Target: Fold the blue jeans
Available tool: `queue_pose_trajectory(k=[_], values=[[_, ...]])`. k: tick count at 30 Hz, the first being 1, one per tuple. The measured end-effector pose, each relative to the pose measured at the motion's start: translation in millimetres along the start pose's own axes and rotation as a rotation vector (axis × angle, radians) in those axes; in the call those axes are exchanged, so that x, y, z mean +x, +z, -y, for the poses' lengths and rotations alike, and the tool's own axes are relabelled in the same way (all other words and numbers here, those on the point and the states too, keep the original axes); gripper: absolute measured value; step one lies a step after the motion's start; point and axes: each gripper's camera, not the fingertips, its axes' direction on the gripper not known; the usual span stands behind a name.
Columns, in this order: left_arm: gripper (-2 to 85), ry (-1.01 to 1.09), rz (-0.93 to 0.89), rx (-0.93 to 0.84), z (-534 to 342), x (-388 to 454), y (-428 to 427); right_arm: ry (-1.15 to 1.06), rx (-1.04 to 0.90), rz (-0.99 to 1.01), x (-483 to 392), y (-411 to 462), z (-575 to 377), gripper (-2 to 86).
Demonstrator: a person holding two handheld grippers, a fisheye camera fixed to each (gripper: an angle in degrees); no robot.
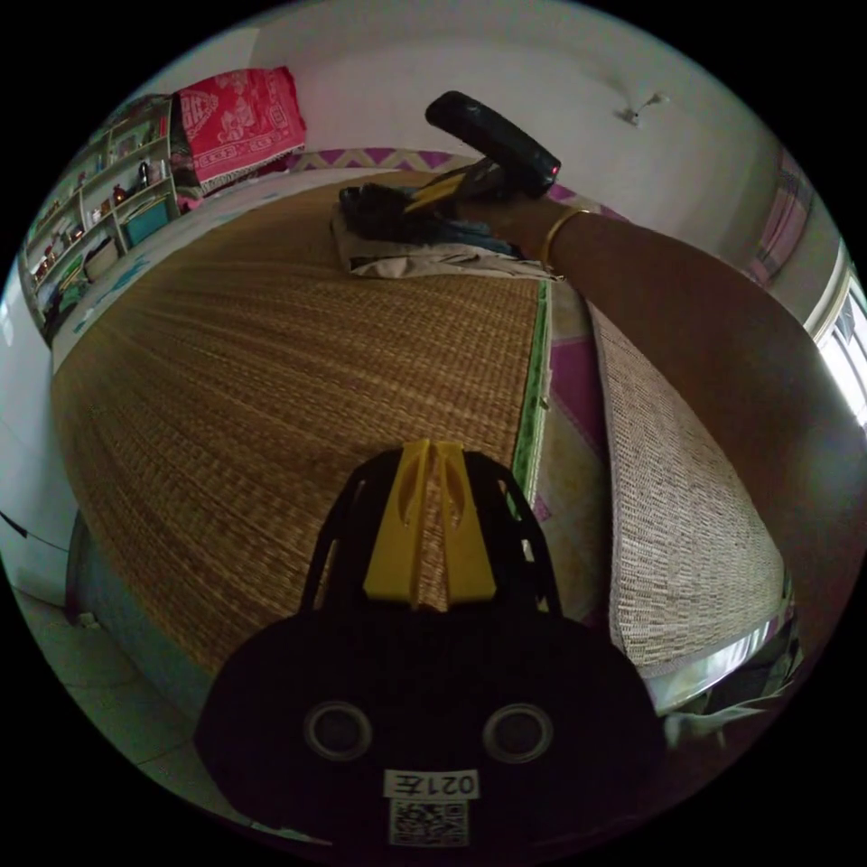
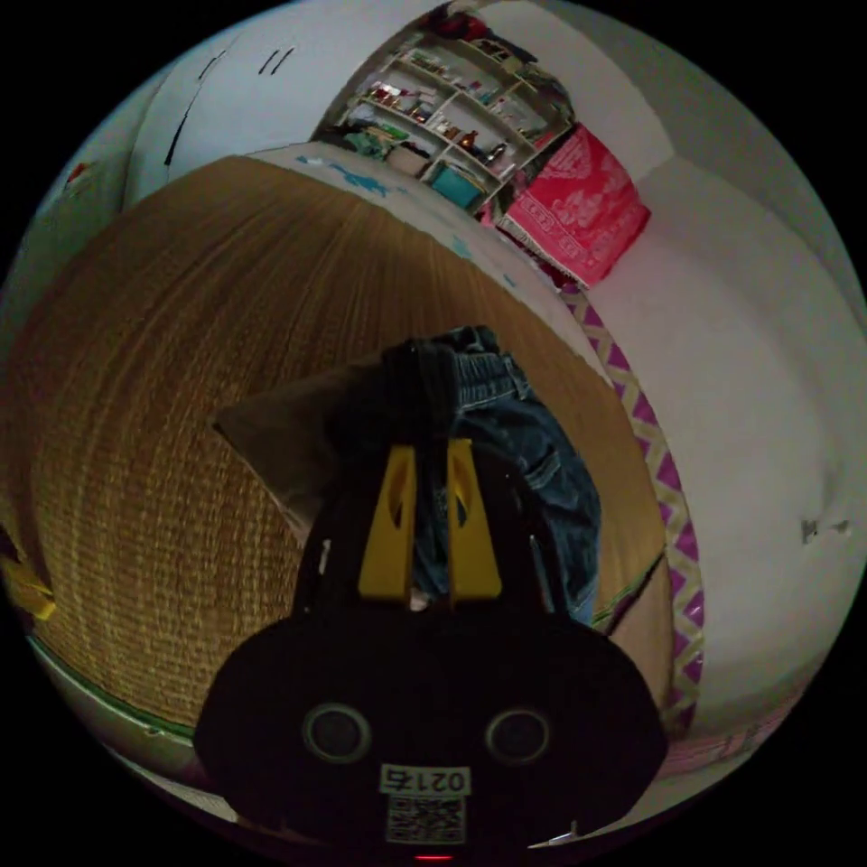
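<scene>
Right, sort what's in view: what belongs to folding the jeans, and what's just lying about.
Belongs to the job:
- blue jeans
- right claw, at the clothes pile
- left claw, jaws together over the woven mat

Lying about:
- beige garment under the jeans
- red cloth
- shelf unit

Two tools are in use, the left tool (image 1: 432, 444) near over the woven mat (image 1: 271, 361) and the right tool (image 2: 432, 444) far off at the clothes. One pair of blue jeans (image 2: 533, 452) lies in the pile, with one beige garment (image 2: 271, 433) under it and one dark garment (image 2: 397, 388) on top. There is one red patterned cloth (image 2: 578, 208), one open shelf unit (image 2: 452, 108) at the far left wall, and one gold bangle (image 1: 562, 230) on the person's one visible arm (image 1: 704, 325).
</scene>
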Motion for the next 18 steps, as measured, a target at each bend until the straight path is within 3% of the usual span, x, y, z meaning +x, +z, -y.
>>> queue_pose_trajectory(k=[4,7,13,18], values=[[-0.9,0.002,0.008,0.000,-2.2,-3.7,-5.2,0.367,0.097,0.201,85.9,-49.6,-15.7,4.9],[-0.9,0.006,0.020,0.000,-3.4,-5.6,-8.5,0.521,0.156,0.222,146.4,-102.1,-46.5,4.7],[-0.8,0.001,0.023,-0.003,-4.5,-13.6,-14.0,0.483,0.181,0.113,203.2,-252.7,-118.9,4.5],[-0.8,-0.017,-0.005,-0.009,-4.1,-25.3,-17.4,0.341,0.054,-0.067,161.1,-357.9,-170.7,4.4]])
